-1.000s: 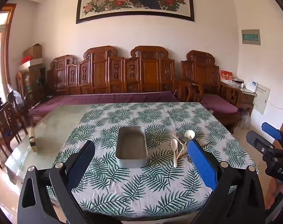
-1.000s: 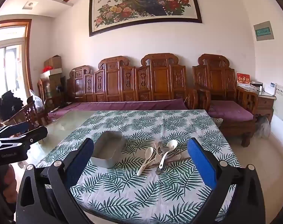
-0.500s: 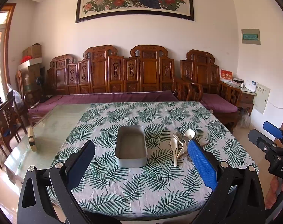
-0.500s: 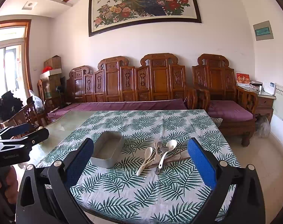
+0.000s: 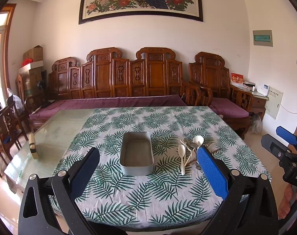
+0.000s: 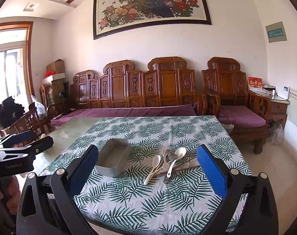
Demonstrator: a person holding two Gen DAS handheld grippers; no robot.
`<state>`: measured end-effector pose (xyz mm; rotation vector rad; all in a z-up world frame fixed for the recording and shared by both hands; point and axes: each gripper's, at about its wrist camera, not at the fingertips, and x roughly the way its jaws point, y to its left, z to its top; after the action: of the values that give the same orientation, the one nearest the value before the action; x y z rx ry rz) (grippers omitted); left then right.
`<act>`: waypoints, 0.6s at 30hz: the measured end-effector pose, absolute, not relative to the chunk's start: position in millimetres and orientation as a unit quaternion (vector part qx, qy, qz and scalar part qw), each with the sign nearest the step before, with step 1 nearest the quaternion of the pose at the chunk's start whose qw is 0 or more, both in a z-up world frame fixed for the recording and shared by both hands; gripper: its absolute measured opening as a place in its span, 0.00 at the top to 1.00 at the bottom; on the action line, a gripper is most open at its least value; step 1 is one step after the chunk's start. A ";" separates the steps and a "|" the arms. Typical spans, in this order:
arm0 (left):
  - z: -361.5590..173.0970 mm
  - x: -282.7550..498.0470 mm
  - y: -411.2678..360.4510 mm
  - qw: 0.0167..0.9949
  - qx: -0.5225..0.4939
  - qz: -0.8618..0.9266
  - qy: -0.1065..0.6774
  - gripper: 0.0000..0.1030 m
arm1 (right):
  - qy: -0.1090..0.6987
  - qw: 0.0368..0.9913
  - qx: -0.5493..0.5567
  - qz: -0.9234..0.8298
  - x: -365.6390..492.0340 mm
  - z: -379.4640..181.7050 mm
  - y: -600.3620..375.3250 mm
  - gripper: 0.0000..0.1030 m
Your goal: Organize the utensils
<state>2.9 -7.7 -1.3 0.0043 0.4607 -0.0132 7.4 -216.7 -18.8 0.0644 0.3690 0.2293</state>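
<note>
A grey rectangular metal tray [image 5: 136,153] stands empty on the leaf-print tablecloth [image 5: 148,192]; it also shows in the right wrist view [image 6: 114,159]. Right of it lies a pile of utensils [image 5: 189,150]: white spoons, forks and chopsticks, seen in the right wrist view too [image 6: 168,163]. My left gripper [image 5: 146,168] is open and empty, held before the table's near edge. My right gripper [image 6: 146,168] is open and empty, also short of the table. Each gripper shows at the edge of the other's view, the right [image 5: 285,146] and the left [image 6: 21,146].
The tablecloth covers the right part of a glass table [image 5: 50,135]. A small wooden block [image 5: 32,146] stands on the bare glass at left. A carved wooden sofa [image 5: 129,82] runs behind the table, with chairs [image 5: 3,129] at left.
Both grippers have drifted slightly toward the table; the tray and utensils sit a little lower in the views. Nothing was taken hold of.
</note>
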 end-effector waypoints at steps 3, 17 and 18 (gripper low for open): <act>-0.9 2.9 -7.5 0.973 0.002 -0.006 0.229 0.06 | 0.182 0.976 0.033 0.114 4.5 -12.3 -219.3 0.02; 1.4 1.8 -7.6 0.974 0.004 -0.009 0.227 0.06 | 0.182 0.976 0.036 0.116 1.3 -12.9 -217.0 0.02; 1.2 1.6 -7.7 0.974 0.003 -0.010 0.227 0.06 | 0.182 0.976 0.036 0.116 1.4 -13.5 -217.4 0.02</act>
<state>1.6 -7.7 1.2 0.0069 0.4574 -0.0195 1.4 -217.4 -13.5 0.0730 0.3664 0.2338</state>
